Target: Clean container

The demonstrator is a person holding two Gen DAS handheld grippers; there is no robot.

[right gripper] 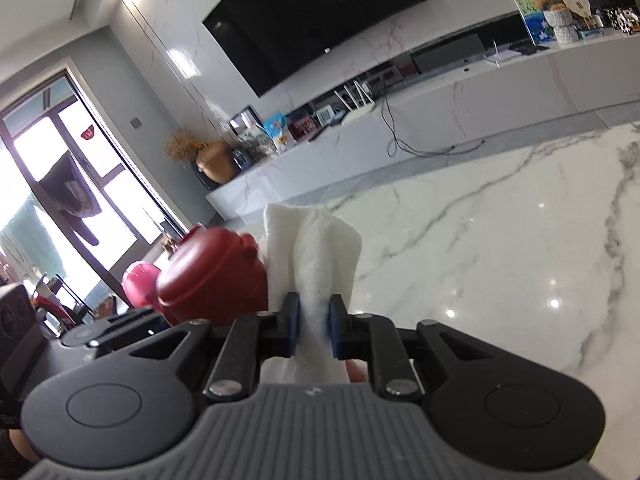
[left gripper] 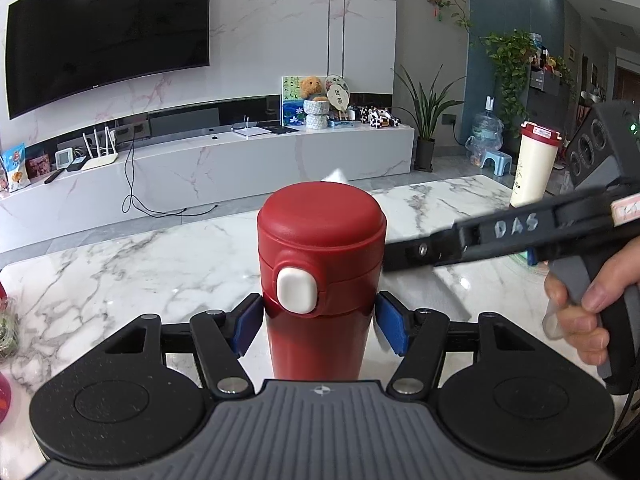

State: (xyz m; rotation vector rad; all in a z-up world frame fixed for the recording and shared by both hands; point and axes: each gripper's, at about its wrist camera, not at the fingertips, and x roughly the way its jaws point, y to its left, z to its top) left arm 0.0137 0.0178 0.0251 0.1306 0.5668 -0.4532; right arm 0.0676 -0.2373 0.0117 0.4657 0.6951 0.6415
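Across the far wall a large black television (left gripper: 108,36) hangs on white marble panelling above a long low white cabinet (left gripper: 224,168) that carries a router, snack bags, a teddy bear (left gripper: 313,89) and small ornaments. Potted plants (left gripper: 427,120) stand at its right end, beside a water jug on the floor. Nearer, a white marble table (left gripper: 140,264) with grey veins fills the foreground. On it stands the red thermos flask (left gripper: 322,276), upright with its lid closed and a white push button facing the camera; the left gripper (left gripper: 318,322) has its jaws clenched on the flask's body just below the lid. A cream tumbler (left gripper: 534,168) with a red lid stands well apart, at the table's far right. The right gripper (right gripper: 314,320), held in a hand (left gripper: 588,316), reaches in from the right with its jaws grasping a folded white cloth (right gripper: 316,248) pressed against the flask's lid.
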